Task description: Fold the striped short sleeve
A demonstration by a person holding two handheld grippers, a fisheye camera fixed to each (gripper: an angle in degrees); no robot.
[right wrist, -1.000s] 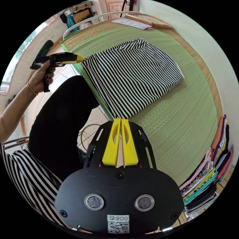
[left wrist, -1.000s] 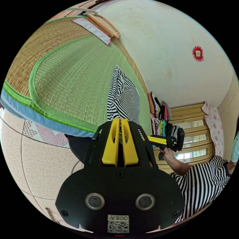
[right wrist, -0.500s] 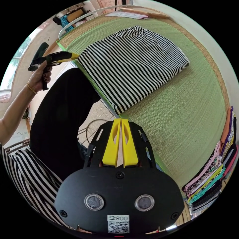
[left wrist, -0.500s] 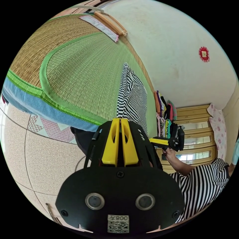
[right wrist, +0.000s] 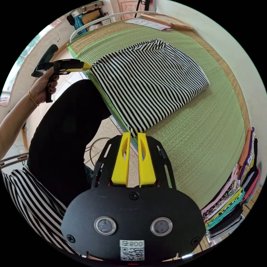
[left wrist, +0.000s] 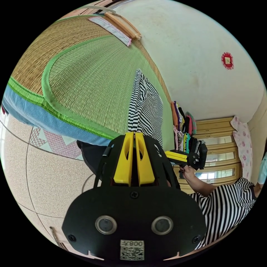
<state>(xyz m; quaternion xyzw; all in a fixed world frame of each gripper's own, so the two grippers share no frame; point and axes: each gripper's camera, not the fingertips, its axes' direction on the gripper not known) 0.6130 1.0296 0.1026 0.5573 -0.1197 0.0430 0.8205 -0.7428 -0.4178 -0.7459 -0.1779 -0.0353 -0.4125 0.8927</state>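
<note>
On the green woven mat [right wrist: 205,130] that covers the bed, the black-and-white striped short-sleeve shirt [right wrist: 150,80] lies folded into a rough rectangle, its near edge at the mat's green border beside my dark-trousered legs [right wrist: 64,144]. In the right gripper view, my right gripper [right wrist: 133,135] sits just below the shirt's nearest corner, the yellow jaws a little apart with a clear gap between them; the cloth's corner hangs just beyond the tips, and I cannot tell whether it touches them. In the same view my left gripper [right wrist: 88,66] reaches in from the side, held in my hand [right wrist: 44,87], its yellow jaws pressed together on the shirt's other near corner, which is lifted slightly off the mat.

In the left gripper view, the left gripper [left wrist: 134,134] has its jaws pressed together, pinching the edge of the striped shirt [left wrist: 146,105], which runs away from the tips along the mat [left wrist: 91,83]. The right gripper [left wrist: 168,155] shows off to the side there, in my other hand [left wrist: 189,173]. A stack of folded colourful clothes [right wrist: 236,197] stands at the far end of the mat, well apart from the shirt.
</note>
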